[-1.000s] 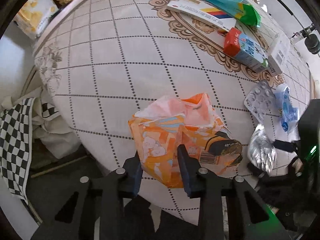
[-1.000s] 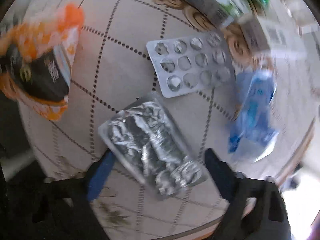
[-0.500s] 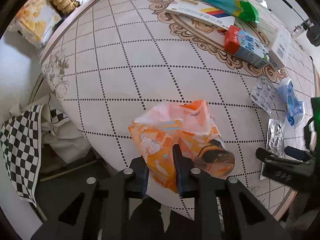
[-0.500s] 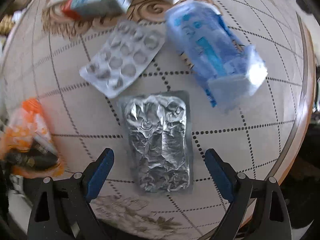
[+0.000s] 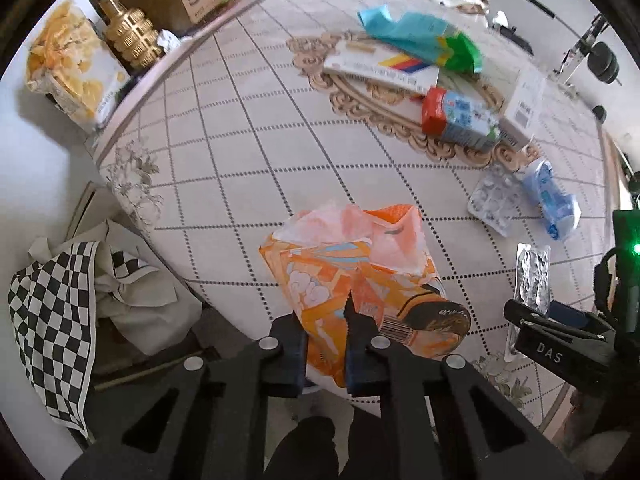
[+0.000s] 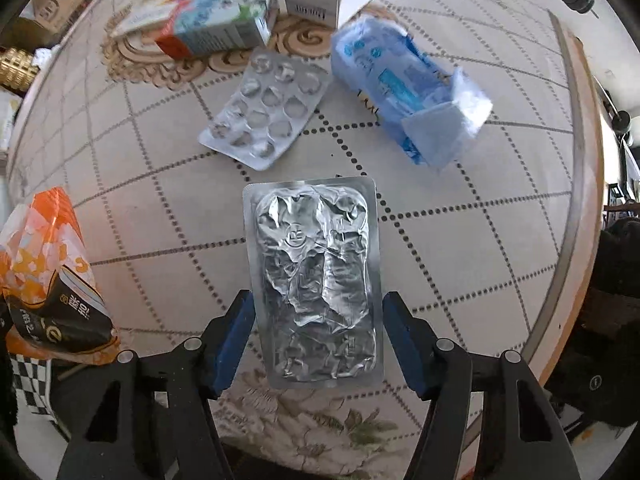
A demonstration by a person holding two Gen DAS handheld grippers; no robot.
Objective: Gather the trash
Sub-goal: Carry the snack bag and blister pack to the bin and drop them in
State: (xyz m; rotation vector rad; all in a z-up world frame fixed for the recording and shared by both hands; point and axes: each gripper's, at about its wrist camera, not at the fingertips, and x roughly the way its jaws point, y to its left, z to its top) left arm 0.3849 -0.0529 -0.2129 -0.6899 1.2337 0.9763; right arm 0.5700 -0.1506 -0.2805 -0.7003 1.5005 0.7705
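My left gripper (image 5: 326, 344) is shut on the lower edge of a crumpled orange snack bag (image 5: 360, 264), which hangs over the near edge of the table (image 5: 240, 140). The same bag (image 6: 44, 264) shows at the left in the right wrist view. A silver foil blister pack (image 6: 316, 272) lies flat on the table, seen small at the right (image 5: 532, 280) from the left wrist. My right gripper (image 6: 318, 308) points down and straddles its near half. The jaws are closing, with the blue pads just beside its long edges.
Beyond the foil pack lie a clear empty blister pack (image 6: 268, 120), a blue wrapper (image 6: 404, 88), a red-and-blue carton (image 5: 460, 124), a white box (image 5: 524, 108), a flat striped box (image 5: 380, 64) and a teal-green bag (image 5: 420, 36). A checkered cloth bag (image 5: 52, 320) sits below the table's left edge.
The left jaws closed onto the orange bag and the gripper rose with it. The right gripper rolled, lined up along the foil pack, and its jaws narrowed around it.
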